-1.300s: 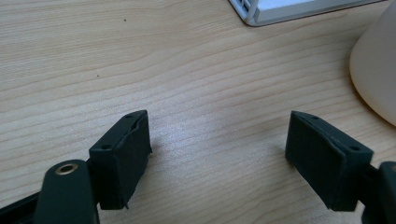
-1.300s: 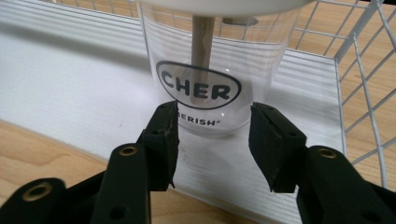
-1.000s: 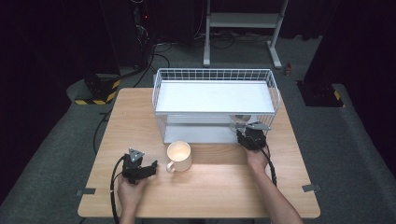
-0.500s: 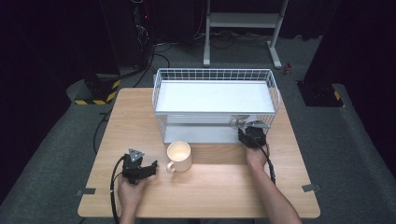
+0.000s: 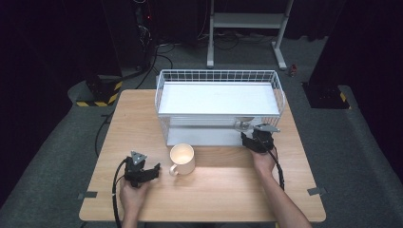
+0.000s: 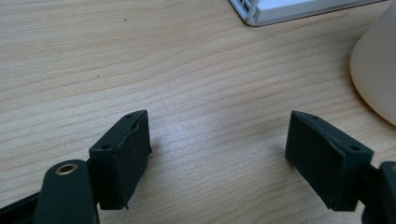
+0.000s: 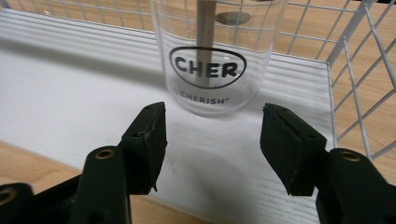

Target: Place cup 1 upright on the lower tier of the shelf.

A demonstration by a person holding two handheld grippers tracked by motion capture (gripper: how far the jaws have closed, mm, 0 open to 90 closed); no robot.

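Right gripper view: my right gripper [image 7: 212,128] looks into the lower shelf of the white wire rack [image 7: 355,79], where a clear glass cup [image 7: 212,56] printed "CHER / CHERISH" stands upright on the ribbed white shelf liner [image 7: 70,93].
Right fingers: they have just been opening and now stand apart, pads [image 7: 152,135] clear of the glass, which sits just beyond the tips and not between them; released, holding nothing.
Why there: the glass stands near the rack's wire side wall, so I judge it set down on that shelf to be stored.
High view: my right gripper [image 5: 256,138] rests at the front of the rack's lower tier, on the right side of the table [image 5: 223,190]; the glass [image 5: 243,125] shows just under the top shelf.
Left gripper: it [image 5: 139,170] lies low on the table with fingers [image 6: 123,149] spread and empty.
Mug: a cream ceramic mug [image 5: 182,158] stands upright just beside my left gripper, its handle turned toward it, likely for an easy pick next.
Risk: pulling my right hand back carelessly could knock the glass.
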